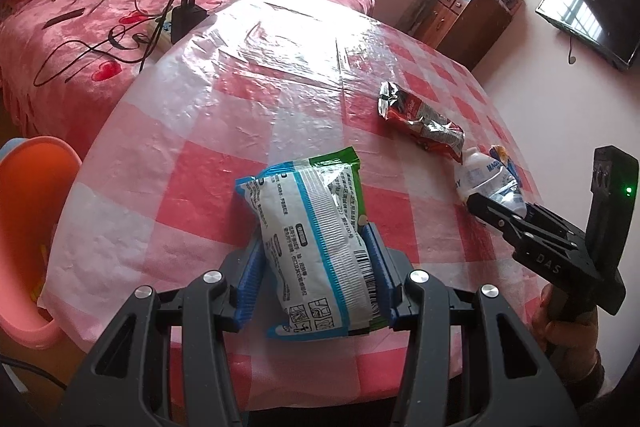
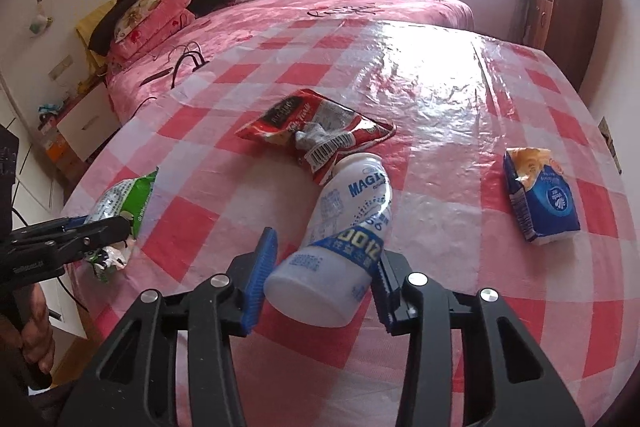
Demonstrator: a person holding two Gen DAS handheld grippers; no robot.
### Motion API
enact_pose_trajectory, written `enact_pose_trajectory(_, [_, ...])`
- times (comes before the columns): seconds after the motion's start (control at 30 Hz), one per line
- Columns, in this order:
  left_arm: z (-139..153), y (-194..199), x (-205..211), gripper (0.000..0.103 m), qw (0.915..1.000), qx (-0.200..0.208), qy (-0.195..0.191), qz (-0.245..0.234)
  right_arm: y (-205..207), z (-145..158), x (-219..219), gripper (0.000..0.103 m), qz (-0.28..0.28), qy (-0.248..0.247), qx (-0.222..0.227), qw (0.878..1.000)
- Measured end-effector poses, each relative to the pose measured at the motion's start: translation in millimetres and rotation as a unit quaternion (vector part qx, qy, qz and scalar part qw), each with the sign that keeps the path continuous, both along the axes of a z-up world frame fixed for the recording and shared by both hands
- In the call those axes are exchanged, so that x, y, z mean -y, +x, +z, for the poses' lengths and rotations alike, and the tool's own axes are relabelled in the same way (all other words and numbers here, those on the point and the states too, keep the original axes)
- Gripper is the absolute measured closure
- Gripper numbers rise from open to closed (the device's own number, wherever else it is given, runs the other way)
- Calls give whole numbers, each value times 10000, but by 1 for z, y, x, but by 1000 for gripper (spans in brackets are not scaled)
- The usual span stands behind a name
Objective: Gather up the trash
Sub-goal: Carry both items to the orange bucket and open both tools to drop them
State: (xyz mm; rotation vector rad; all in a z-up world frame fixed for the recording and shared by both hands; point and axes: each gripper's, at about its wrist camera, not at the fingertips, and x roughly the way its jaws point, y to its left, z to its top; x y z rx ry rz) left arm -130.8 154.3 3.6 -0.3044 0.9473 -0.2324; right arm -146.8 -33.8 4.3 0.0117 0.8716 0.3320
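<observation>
A round desk [image 2: 460, 99] covered in a glossy pink-and-white checked plastic cloth carries scattered trash. Near its middle lies a crumpled red snack wrapper [image 2: 316, 131], its end touching a white plastic bottle [image 2: 344, 239] lying on its side. Well apart, toward one edge, sits a torn blue packet [image 2: 544, 199]. At the opposite edge rests a blue, white and green snack bag [image 1: 312, 247] — printed side up, with a barcode.

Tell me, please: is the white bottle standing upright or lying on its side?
Lying on its side. The white bottle rests lengthwise on the checked tablecloth, base toward the camera, between the right claw's blue pads.
</observation>
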Motion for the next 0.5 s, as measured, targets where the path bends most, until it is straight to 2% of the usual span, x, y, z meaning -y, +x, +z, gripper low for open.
enact_pose_trajectory(0.13, [0,-1,-2,54,10000,2,-63,10,-7,6,-2,58,48,-1,80,10000])
enact_pose_trajectory(0.5, [2,-5,-13,54,9997,52,-200,121,-16,26,-14,59,289,394,112,9987])
